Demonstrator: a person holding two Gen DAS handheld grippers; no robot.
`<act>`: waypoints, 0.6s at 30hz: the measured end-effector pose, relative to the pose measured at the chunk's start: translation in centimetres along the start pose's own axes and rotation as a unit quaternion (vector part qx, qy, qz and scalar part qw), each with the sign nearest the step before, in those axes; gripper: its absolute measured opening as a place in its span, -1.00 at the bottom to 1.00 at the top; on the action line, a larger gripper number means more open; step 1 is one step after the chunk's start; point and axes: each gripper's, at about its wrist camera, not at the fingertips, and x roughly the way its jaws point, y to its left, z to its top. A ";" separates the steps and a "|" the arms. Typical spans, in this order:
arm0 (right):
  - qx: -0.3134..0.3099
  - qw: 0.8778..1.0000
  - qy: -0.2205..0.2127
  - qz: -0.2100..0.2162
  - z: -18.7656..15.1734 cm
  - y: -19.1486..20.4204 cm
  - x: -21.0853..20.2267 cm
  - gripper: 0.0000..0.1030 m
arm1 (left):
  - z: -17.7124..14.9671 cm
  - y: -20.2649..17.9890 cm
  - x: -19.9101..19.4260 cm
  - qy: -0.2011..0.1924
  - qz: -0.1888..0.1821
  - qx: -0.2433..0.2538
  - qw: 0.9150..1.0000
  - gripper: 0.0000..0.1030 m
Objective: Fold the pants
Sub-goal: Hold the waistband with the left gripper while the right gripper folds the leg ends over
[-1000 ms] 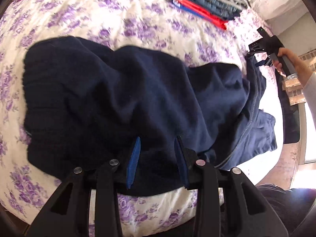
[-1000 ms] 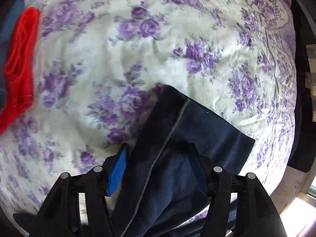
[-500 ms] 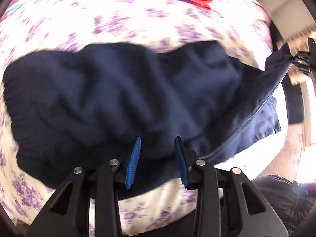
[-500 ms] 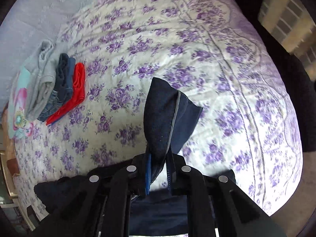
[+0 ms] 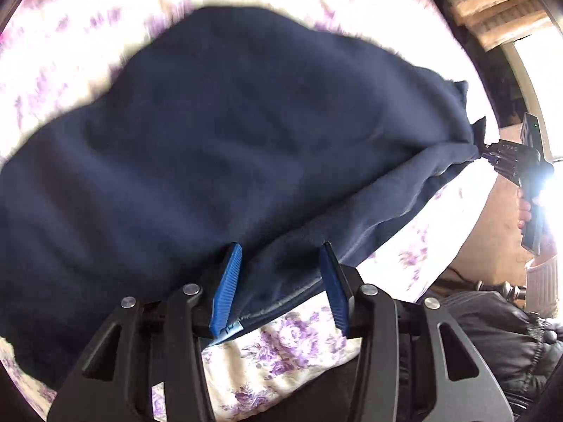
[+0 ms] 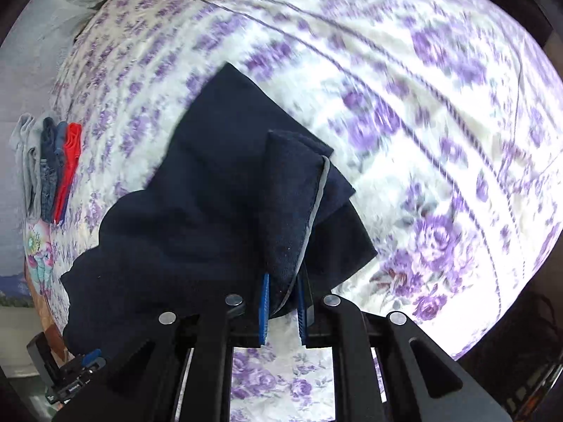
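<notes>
Clamping a navy hem with a pale grey stripe, the right hand-held gripper point(image 6: 283, 311) has its blue pads pressed together on the pants point(image 6: 211, 204), whose dark cloth spreads ahead of it and off to its left over the floral bedspread point(image 6: 440, 133). Far to its left a stack of folded clothes point(image 6: 52, 168), grey, denim blue and red, lies on the same bed. From the left wrist view, the left hand-held gripper point(image 5: 281, 281) has its two blue fingers point(image 5: 225, 281) well apart, with the edge of the pants point(image 5: 228, 133) lying between them over the bedspread point(image 5: 292, 348); the cloth fills most of the space ahead. Away to its right the pants rise to a pinched point at the right hand-held gripper point(image 5: 487, 154), gripped by the person's hand point(image 5: 526, 211). Much of that view is blurred.
</notes>
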 end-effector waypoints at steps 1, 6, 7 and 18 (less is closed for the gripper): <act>0.005 1.000 -0.009 0.012 -0.1 -0.3 -0.1 -0.74 | 0.0 0.2 0.5 0.001 -0.003 -0.002 1.000 -0.14; -0.017 0.999 0.018 -0.031 0.3 1.0 -2.4 -0.15 | 0.0 0.2 -1.6 -0.015 -0.034 -0.015 0.999 -0.13; -0.035 0.996 0.007 -0.082 0.3 1.7 -3.4 -0.04 | 0.0 0.2 -2.5 -0.029 -0.038 -0.013 0.999 -0.13; -0.387 0.922 0.020 0.020 -1.3 27.2 -2.9 0.23 | 1.3 -1.5 0.1 -0.024 -0.051 -0.021 0.998 -0.06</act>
